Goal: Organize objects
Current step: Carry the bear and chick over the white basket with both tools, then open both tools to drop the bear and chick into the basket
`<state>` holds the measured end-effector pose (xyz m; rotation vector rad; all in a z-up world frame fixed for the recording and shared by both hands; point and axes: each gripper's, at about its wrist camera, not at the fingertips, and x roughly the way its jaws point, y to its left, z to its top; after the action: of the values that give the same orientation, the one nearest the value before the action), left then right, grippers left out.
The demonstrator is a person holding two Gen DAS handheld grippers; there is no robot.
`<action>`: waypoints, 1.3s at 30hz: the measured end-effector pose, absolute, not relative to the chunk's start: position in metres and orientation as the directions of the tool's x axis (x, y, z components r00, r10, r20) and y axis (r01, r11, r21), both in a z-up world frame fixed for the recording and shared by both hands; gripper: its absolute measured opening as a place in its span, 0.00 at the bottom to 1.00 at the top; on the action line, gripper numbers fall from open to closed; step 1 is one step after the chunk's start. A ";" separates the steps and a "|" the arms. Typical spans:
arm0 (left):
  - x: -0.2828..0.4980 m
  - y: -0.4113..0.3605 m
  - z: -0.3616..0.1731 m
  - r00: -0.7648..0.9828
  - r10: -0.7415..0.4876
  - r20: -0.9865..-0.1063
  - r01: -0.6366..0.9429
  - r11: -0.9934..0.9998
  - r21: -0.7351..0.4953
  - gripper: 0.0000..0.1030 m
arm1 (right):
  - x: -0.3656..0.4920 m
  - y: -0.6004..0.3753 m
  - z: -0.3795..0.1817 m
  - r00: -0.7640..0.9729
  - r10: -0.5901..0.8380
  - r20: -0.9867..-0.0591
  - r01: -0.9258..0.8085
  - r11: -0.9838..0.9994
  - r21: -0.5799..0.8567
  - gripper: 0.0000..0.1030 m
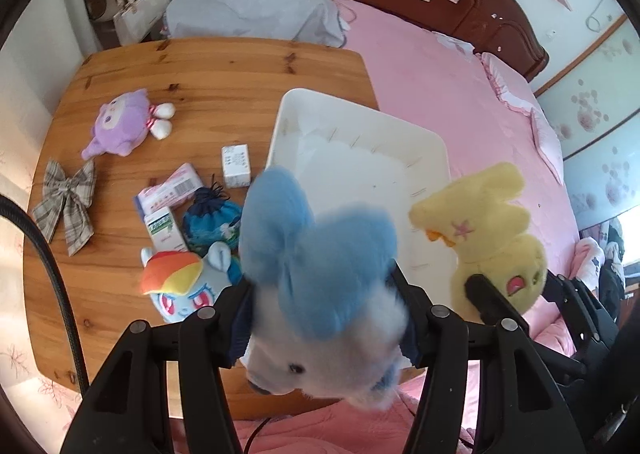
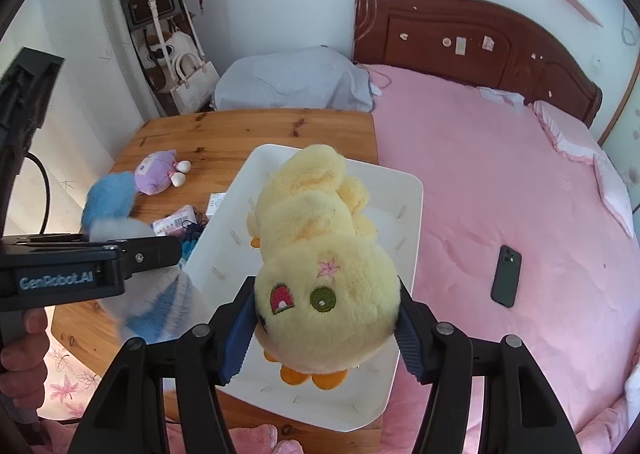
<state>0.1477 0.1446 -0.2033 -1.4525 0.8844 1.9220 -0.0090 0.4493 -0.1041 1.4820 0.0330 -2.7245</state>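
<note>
My left gripper (image 1: 324, 318) is shut on a blue-and-white plush toy (image 1: 320, 278), held above the near edge of the wooden table (image 1: 224, 66). My right gripper (image 2: 326, 330) is shut on a yellow plush toy (image 2: 320, 254), held over the white tray (image 2: 404, 190). The yellow plush also shows in the left wrist view (image 1: 492, 238), to the right of the tray (image 1: 360, 126). The blue plush and left gripper show at the left of the right wrist view (image 2: 120, 214). The tray looks empty.
On the table left of the tray lie a purple plush (image 1: 124, 122), a plaid bow (image 1: 64, 202), a rainbow-maned pony plush (image 1: 188, 286), a blue knit hat (image 1: 212, 218) and small boxes (image 1: 236, 166). A pink bed (image 2: 500, 182) with a phone (image 2: 506, 276) is right.
</note>
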 end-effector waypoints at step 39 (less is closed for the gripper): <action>0.103 0.084 -0.112 -0.401 0.177 -0.899 -0.808 -0.530 0.257 0.64 | -0.021 0.346 -0.103 -0.543 -0.173 -0.822 -0.020 -0.976 0.219 0.78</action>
<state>0.1033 0.0844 -0.1122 -1.1526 0.9412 1.9816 -0.0207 0.3460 -0.1028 1.4555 -0.3104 -2.6670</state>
